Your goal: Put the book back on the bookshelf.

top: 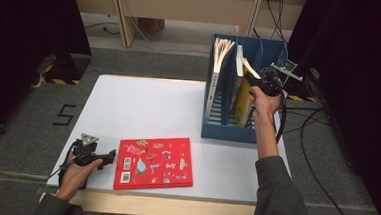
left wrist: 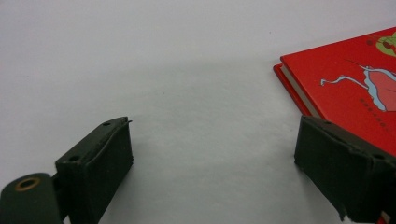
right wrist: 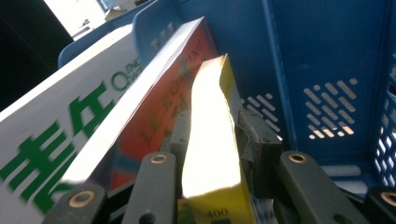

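The work in hand was shelving books in the blue plastic file rack [top: 227, 132] standing at the far right of the white table [top: 143, 102], and the step under way looked like setting one book down into a slot. The right gripper [top: 260, 80] reached over the rack's right compartment, and in the right gripper view its two black jaws stood clamped on the top edge of a thin yellow book [right wrist: 212, 154], which leaned against a taller book with a red-orange cover [right wrist: 156, 116] and, left of that, a white book with green lettering [right wrist: 56, 140]. The yellow book was inside the rack but tilted, and whether its bottom edge rested on the rack floor could not be told. The left gripper [top: 108, 157] lay low at the near left of the table, its jaws wide apart with only bare table between them, just left of a flat red hardcover book with small coloured pictures [top: 153, 161], which lay at the near edge; one jaw sat close by its corner [left wrist: 299, 88]. The next move probably called for seating the yellow book upright, then loosening the right jaws without tipping its neighbours; after that the red book would need a grip on its edge.
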